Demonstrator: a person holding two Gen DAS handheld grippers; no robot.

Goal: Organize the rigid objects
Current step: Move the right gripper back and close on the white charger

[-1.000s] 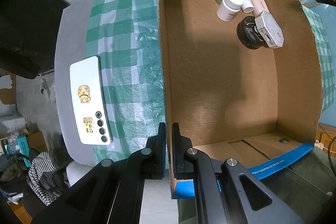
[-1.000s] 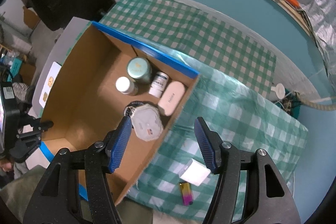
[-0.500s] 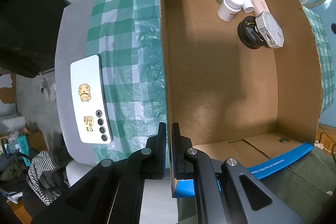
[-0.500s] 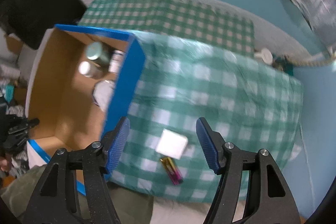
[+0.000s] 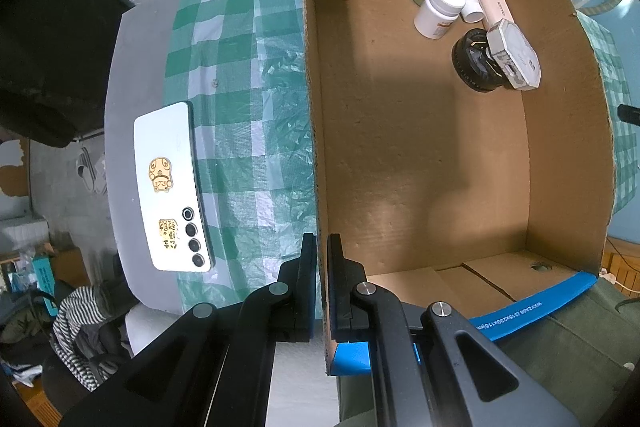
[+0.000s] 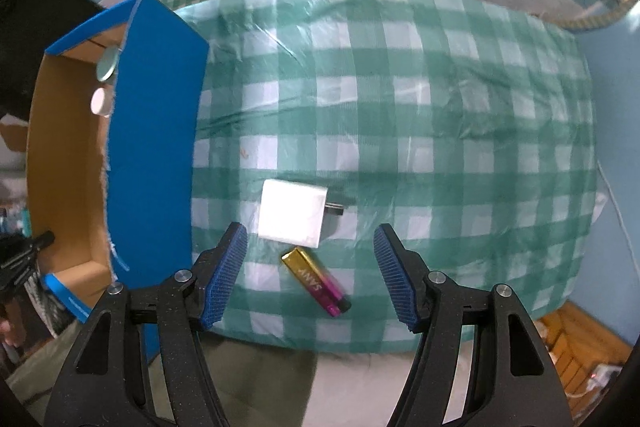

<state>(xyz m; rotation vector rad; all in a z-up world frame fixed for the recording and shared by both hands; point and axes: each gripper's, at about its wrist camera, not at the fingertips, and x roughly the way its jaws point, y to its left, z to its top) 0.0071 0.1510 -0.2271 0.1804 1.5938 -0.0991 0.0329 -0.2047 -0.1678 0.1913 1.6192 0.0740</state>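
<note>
The left gripper (image 5: 322, 259) is clamping the cardboard box (image 5: 316, 147) wall; the right gripper (image 6: 310, 255), fingers having just widened, is hovering empty over the white charger (image 6: 292, 213) and lighter (image 6: 316, 281) on the checkered cloth (image 6: 400, 107)

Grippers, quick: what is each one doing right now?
Left gripper: closed on the box wall.
Right gripper: open, holding nothing, above the charger and lighter.
</note>
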